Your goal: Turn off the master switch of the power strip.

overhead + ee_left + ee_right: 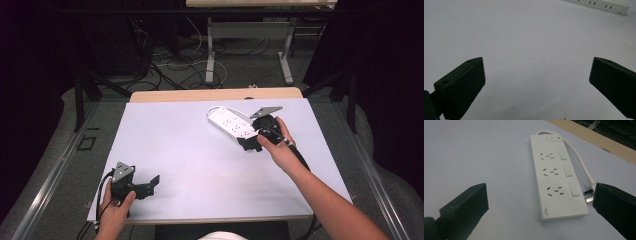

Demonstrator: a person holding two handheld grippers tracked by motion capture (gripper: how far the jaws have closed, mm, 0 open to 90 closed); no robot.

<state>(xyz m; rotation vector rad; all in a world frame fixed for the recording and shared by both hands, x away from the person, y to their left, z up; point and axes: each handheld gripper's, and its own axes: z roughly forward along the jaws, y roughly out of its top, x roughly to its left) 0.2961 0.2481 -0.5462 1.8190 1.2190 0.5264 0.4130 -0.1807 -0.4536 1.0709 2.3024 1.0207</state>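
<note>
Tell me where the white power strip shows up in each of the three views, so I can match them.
High view: power strip right of centre, far half of the table, just beyond the right gripper.
Left gripper view: one end of it at the top right edge.
Right gripper view: centre, running away lengthwise.
Shared landmark: the pale sheet beneath it.

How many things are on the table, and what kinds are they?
Power strip: 1
Plug on its cord, lying beside the strip: 1
Hand-held gripper: 2, the left and the right, both open
Total: 4
</note>
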